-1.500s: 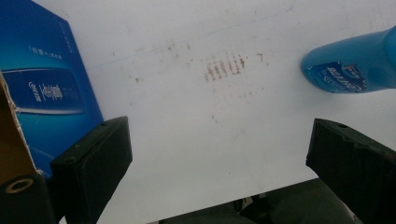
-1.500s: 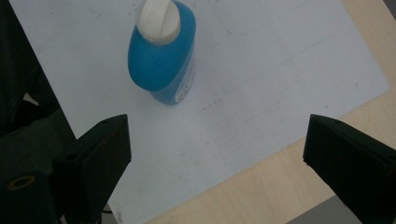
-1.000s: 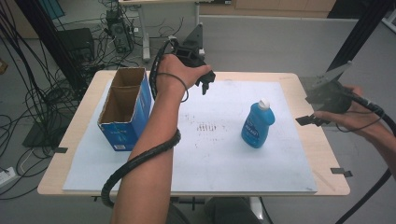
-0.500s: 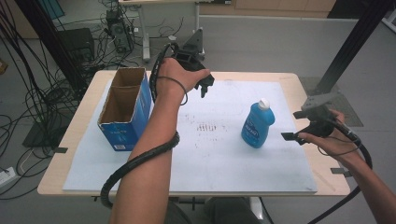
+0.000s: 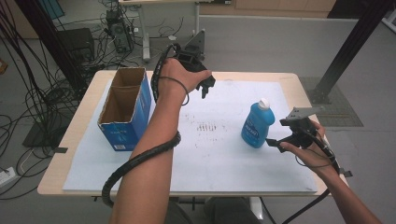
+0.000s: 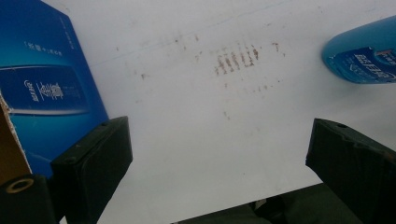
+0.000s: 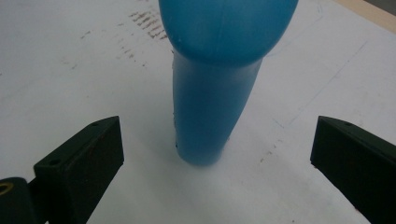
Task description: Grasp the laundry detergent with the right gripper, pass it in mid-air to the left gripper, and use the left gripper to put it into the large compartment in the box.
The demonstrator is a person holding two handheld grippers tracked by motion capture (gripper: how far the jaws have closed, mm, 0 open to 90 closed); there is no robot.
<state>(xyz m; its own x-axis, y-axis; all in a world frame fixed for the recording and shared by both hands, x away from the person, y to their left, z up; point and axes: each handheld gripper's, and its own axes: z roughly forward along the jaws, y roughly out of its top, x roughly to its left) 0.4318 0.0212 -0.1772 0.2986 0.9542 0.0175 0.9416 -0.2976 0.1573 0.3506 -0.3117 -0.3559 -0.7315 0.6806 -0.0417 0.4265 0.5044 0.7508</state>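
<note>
at the left of the white sheet [image 5: 224,158] stood an open blue carton [image 5: 125,109], upright and unlidded. just right of it, the left gripper [image 5: 205,86] hung over the sheet's far edge, its jaws spread wide and holding nothing. further right the blue bottle [image 5: 256,125] stood upright with its white cap on. the right gripper [image 5: 275,143] sat just beside the bottle's base, jaws splayed apart on either side, not touching it.
</note>
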